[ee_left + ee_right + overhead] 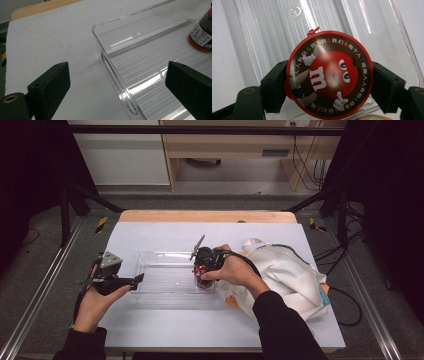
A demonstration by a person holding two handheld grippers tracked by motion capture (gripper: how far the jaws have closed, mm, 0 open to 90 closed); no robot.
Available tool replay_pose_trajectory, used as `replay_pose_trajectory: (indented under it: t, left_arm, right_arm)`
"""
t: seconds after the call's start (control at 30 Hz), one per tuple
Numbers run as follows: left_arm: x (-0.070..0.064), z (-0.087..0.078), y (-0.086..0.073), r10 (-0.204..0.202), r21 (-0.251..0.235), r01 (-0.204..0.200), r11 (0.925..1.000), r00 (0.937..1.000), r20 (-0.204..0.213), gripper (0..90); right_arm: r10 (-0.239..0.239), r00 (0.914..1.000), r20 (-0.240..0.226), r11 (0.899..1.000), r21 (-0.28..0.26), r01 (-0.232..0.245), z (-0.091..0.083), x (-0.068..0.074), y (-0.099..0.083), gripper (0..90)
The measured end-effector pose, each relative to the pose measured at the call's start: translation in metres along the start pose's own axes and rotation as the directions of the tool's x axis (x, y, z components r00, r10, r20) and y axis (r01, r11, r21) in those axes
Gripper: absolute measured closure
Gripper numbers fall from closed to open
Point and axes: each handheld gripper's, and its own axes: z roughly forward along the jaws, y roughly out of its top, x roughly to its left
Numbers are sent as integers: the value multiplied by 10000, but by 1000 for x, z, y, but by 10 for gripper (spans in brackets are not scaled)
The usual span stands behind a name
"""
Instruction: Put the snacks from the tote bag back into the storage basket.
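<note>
The right gripper (329, 82) squeezes the red candy tub (329, 75), standing upright inside the clear tray (150, 292); the left gripper (117, 82) waits wide open at the tray's end.

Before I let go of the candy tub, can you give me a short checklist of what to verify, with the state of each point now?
1. Right tongs shut on the candy tub: ok.
2. Tub above the clear tray, inside its walls: ok.
3. Tub bottom resting on the tray floor: cannot tell.
4. Tray floor beside the tub free: ok.
5. Left tongs open, astride the tray's near end wall, not clamping it: ok.
6. Cloth bag outside the tray: ok.
</note>
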Motion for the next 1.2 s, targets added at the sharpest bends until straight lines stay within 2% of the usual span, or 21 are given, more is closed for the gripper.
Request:
replay_pose_trajectory:
  t: [0.07, 0.13, 0.27, 0.47, 0.53, 0.57, 0.63, 0.7, 0.73, 0.77, 0.97, 1.07, 1.2]
  left_arm:
    - [0, 0, 0, 14, -1, -14, 10000, 10000, 2, 59]
    - [0, 0, 0, 40, -5, -40, 10000, 10000, 3, 60]
    - [0, 0, 0, 20, 3, -20, 10000, 10000, 16, 59]
    - [1, 0, 0, -5, 15, 5, 10000, 10000, 8, 59]
    - [1, 0, 0, -1, 20, 1, 10000, 10000, 4, 59]
    - [1, 0, 0, 1, 23, -1, 10000, 10000, 1, 59]
    - [1, 0, 0, 1, 25, -1, 10000, 10000, -11, 59]
    - [1, 0, -1, -29, 33, 29, 10000, 10000, -7, 59]
    - [1, 0, -1, -20, 30, 20, 10000, 10000, -12, 59]
    - [1, 1, -1, -20, 34, 20, 10000, 10000, -13, 59]
    - [1, 0, -1, 20, 55, -20, 10000, 10000, -16, 59]
    - [0, 0, -1, -1, 39, 1, 10000, 10000, -20, 59]
    - [1, 0, -1, 42, 64, -41, 10000, 10000, -38, 59]
  right_arm:
    - [22, 10000, -22, 10000, 24, -22, 0, 0, 0, 249]
    - [247, 9997, -66, 9997, 21, -247, 0, 1, 0, 240]
    - [164, 9997, -172, 9999, 29, -164, 1, 1, 0, 182]
    - [209, 9994, -261, 9993, -293, -216, -2, 1, 1, 139]
    - [147, 9998, -166, 9991, -406, -154, -4, 2, 1, 127]
    - [269, 9995, -158, 9988, -404, -275, -6, 3, 2, 123]
    - [175, 9998, -102, 9985, -516, -180, -8, 2, 1, 118]
    - [363, 9993, -84, 9974, -612, -368, -11, 2, 1, 112]
    - [145, 9999, -48, 9972, -739, -148, -12, 1, 0, 110]
    - [335, 9994, -39, 9971, -682, -337, -14, 2, 0, 109]
    - [285, 9996, 65, 9946, -1001, -277, -25, 3, -2, 102]
    - [277, 9995, 162, 9924, -1207, -255, -32, 5, -4, 96]
    - [512, 9982, 326, 9859, -1612, -453, -45, 8, -10, 91]
